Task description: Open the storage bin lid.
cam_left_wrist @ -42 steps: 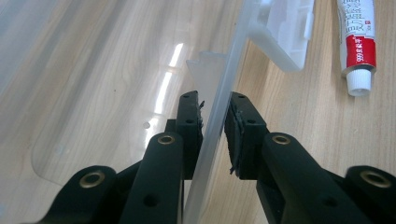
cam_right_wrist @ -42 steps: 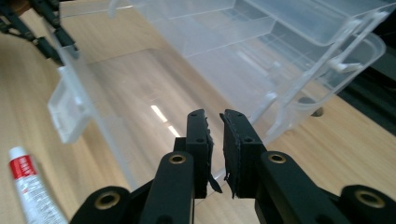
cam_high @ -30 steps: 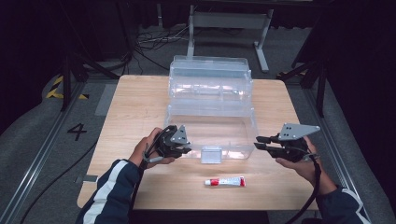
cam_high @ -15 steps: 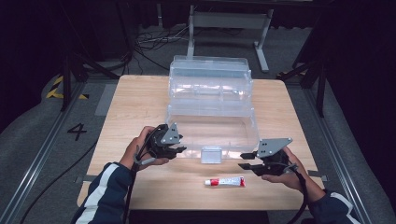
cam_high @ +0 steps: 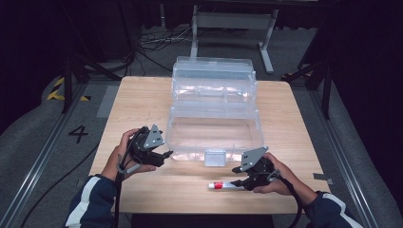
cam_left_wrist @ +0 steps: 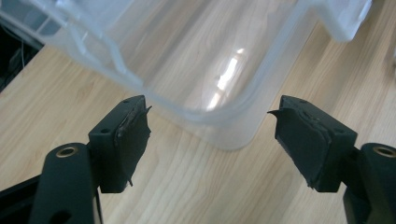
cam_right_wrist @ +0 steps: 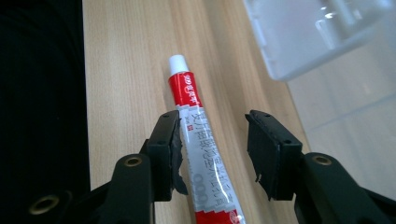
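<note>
A clear plastic box [cam_high: 190, 154] stands open mid-table, its lid tipped back. My left gripper [cam_high: 166, 156] sits just off the box's front left corner [cam_left_wrist: 219, 126]. Its jaws have just been opening and now stand wide apart with nothing between them [cam_left_wrist: 210, 112]. A red and white tube [cam_high: 223, 185] lies flat on the table in front of the box. My right gripper [cam_high: 236, 177] is low over it. Its jaws have just been opening too, and the tube [cam_right_wrist: 198, 135] lies between them beside one pad [cam_right_wrist: 170, 144], with a gap to the other [cam_right_wrist: 212, 121].
The box's front latch [cam_high: 215, 157] hangs down just behind the tube, and it shows again in the right gripper view [cam_right_wrist: 303, 42]. The wooden table's front edge [cam_high: 199, 211] is close under both hands. Dark floor, cables and a metal frame lie beyond the table.
The right hand came down and to the left from the box's right corner to the tube. The left hand drew back left from the box front. Both pairs of jaws opened.
</note>
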Demonstrator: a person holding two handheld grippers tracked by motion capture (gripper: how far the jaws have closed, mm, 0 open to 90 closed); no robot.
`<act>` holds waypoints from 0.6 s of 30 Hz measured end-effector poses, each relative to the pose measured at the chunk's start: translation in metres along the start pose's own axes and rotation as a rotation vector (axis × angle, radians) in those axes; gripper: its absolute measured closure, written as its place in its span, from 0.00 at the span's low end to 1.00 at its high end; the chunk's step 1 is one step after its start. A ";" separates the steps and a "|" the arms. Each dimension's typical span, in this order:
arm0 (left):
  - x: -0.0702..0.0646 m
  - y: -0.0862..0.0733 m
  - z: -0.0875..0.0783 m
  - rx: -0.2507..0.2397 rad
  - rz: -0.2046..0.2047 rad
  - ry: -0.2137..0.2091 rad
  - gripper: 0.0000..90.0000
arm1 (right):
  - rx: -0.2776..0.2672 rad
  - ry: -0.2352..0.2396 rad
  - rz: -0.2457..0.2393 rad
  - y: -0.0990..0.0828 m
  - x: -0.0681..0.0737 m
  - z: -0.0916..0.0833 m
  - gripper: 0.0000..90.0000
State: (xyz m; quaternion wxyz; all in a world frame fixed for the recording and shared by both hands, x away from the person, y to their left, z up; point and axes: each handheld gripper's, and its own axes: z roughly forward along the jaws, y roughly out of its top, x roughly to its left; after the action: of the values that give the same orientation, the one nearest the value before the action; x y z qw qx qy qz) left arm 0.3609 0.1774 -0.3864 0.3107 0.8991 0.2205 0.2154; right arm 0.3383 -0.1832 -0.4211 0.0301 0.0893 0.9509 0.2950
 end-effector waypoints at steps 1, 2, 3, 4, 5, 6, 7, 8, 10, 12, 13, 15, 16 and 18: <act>0.000 -0.004 0.000 0.006 -0.008 -0.003 0.28 | 0.015 0.005 -0.002 0.002 0.000 0.003 0.60; 0.001 -0.007 0.000 0.011 -0.013 -0.005 0.28 | 0.028 0.011 -0.004 0.003 0.001 0.006 0.60; 0.001 -0.011 0.000 0.016 -0.020 -0.007 0.28 | 0.040 0.023 -0.013 0.005 0.001 0.009 0.60; 0.001 -0.015 0.001 0.023 -0.028 -0.015 0.28 | 0.055 0.036 -0.017 0.006 0.001 0.011 0.61; 0.001 -0.019 0.003 0.033 -0.030 -0.019 0.27 | 0.067 0.036 -0.023 0.008 0.002 0.014 0.61; 0.001 -0.024 0.005 0.039 -0.040 -0.022 0.27 | 0.080 0.041 -0.026 0.009 0.001 0.016 0.61; 0.002 -0.028 0.007 0.050 -0.047 -0.033 0.27 | 0.094 0.045 -0.027 0.011 0.001 0.018 0.62; 0.001 -0.033 0.010 0.061 -0.054 -0.050 0.27 | 0.103 0.049 -0.026 0.012 0.001 0.020 0.63; 0.001 -0.039 0.013 0.075 -0.056 -0.071 0.27 | 0.112 0.054 -0.028 0.013 0.001 0.023 0.63; -0.003 -0.054 0.024 0.115 -0.063 -0.107 0.27 | 0.166 0.064 -0.018 0.017 0.001 0.030 0.63; -0.004 -0.057 0.027 0.122 -0.069 -0.110 0.27 | 0.175 0.065 -0.024 0.018 0.001 0.032 0.63; -0.006 -0.062 0.030 0.144 -0.073 -0.118 0.26 | 0.186 0.070 -0.023 0.019 0.001 0.034 0.64; -0.007 -0.066 0.033 0.154 -0.078 -0.125 0.26 | 0.201 0.071 -0.027 0.020 0.002 0.036 0.64; -0.009 -0.072 0.036 0.155 -0.090 -0.129 0.25 | 0.220 0.078 -0.032 0.022 0.002 0.040 0.64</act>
State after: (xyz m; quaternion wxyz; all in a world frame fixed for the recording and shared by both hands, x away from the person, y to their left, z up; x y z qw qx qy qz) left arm 0.3533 0.2072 -0.4613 0.2631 0.9217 0.2560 0.1251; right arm 0.3442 -0.1429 -0.4414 -0.0120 0.0652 0.9793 0.1915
